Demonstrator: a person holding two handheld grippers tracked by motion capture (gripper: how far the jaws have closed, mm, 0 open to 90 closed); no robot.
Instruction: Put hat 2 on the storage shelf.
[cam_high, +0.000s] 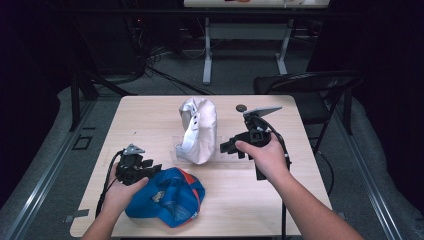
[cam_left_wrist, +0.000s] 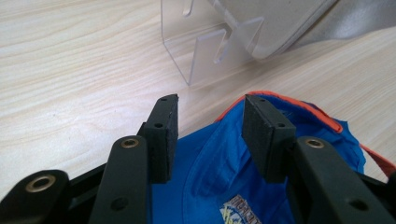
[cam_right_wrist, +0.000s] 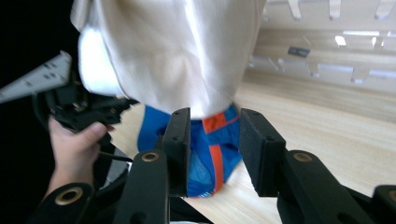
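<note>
A blue cap (cam_high: 167, 197) with orange trim lies at the table's front left. My left gripper (cam_high: 151, 168) rests at its left edge. In the left gripper view the left gripper (cam_left_wrist: 209, 107) stands open over the blue cap (cam_left_wrist: 210, 163), and the pads do not press on the fabric. A white cap (cam_high: 200, 130) sits on a clear acrylic stand (cam_high: 177, 150) mid-table. My right gripper (cam_high: 226, 147) is just to its right, pointing left at it. In the right gripper view the right gripper (cam_right_wrist: 215, 116) is open and empty, with the white cap (cam_right_wrist: 177, 56) close ahead and the blue cap (cam_right_wrist: 210, 140) beyond.
A small dark round object (cam_high: 241, 107) lies near the table's far edge. A black folding chair (cam_high: 310, 85) stands behind the table's right corner. The clear stand (cam_left_wrist: 196, 56) rises just ahead of the left jaws. Bare wood (cam_high: 260, 195) lies at the front right.
</note>
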